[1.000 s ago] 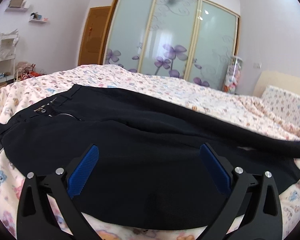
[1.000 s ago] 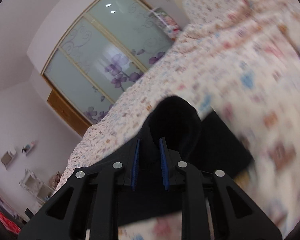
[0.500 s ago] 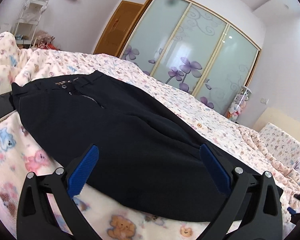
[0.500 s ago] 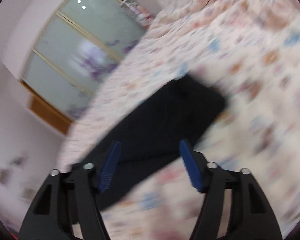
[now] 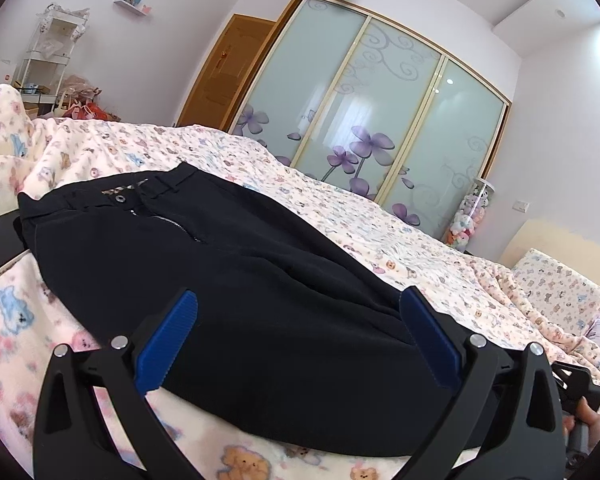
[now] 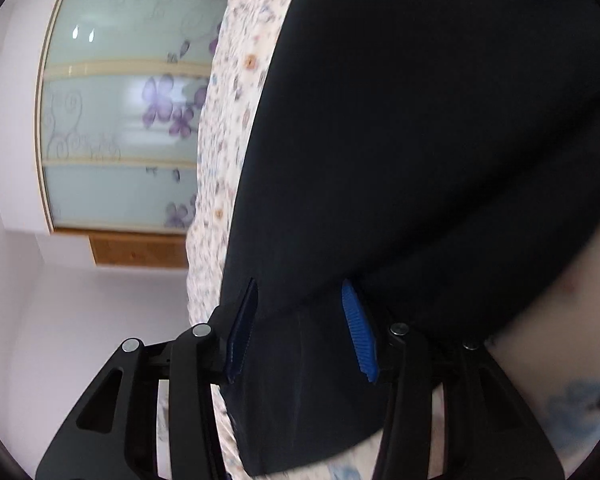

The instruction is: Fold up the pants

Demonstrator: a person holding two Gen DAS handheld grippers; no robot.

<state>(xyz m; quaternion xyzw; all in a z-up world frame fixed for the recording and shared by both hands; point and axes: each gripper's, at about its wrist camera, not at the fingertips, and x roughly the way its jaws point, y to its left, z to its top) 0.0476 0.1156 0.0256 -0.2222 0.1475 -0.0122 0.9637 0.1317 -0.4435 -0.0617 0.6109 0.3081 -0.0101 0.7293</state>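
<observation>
The black pants [image 5: 228,264] lie flat on the bed, folded lengthwise, with the waistband, button and zipper at the far left. My left gripper [image 5: 298,322] is open and empty, hovering low over the near edge of the pants at mid-length. In the right wrist view the camera is rolled sideways and the pants [image 6: 420,140] fill most of the frame. My right gripper [image 6: 300,320] is open, with its blue pads on either side of the leg-end hem; the cloth sits between the jaws but is not pinched.
The bed is covered by a pink cartoon-print blanket [image 5: 400,236]. A frosted sliding wardrobe [image 5: 372,100] with purple flowers and a wooden door [image 5: 224,72] stand behind it. A white shelf [image 5: 48,64] is at the far left. A pillow [image 5: 556,284] lies at the right.
My right gripper let go of the pant-leg end, opened, rolled sideways and came back close to the hem. My left gripper stayed open and shifted its view toward the waistband.
</observation>
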